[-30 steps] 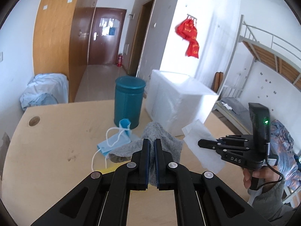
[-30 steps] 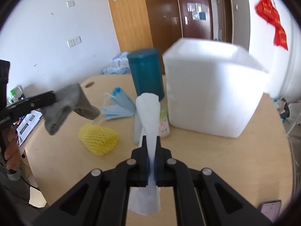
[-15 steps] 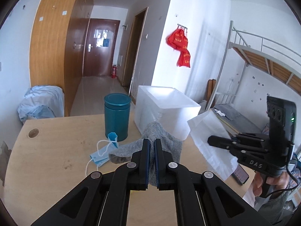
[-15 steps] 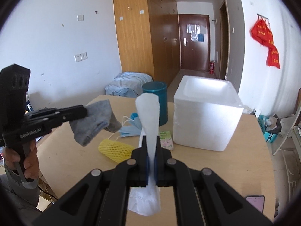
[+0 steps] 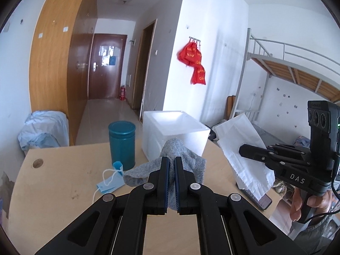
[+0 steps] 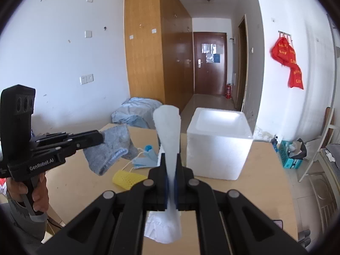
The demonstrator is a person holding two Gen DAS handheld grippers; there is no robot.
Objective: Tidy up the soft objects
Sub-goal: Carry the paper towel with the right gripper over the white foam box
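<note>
Two handheld grippers are seen, the left gripper (image 5: pixel 171 159) and the right gripper (image 6: pixel 171 157), above one wooden table (image 6: pixel 263 170). One white foam box (image 6: pixel 218 148) is counted on the table. Left of the box, one teal canister (image 5: pixel 122 144), one blue face mask (image 6: pixel 142 160) and one yellow foam net (image 6: pixel 127 177) are counted. One grey sock (image 5: pixel 191 163) and one white tissue (image 6: pixel 167 127) are held up near the box. One phone (image 5: pixel 263 200) is counted at the table's edge.
</note>
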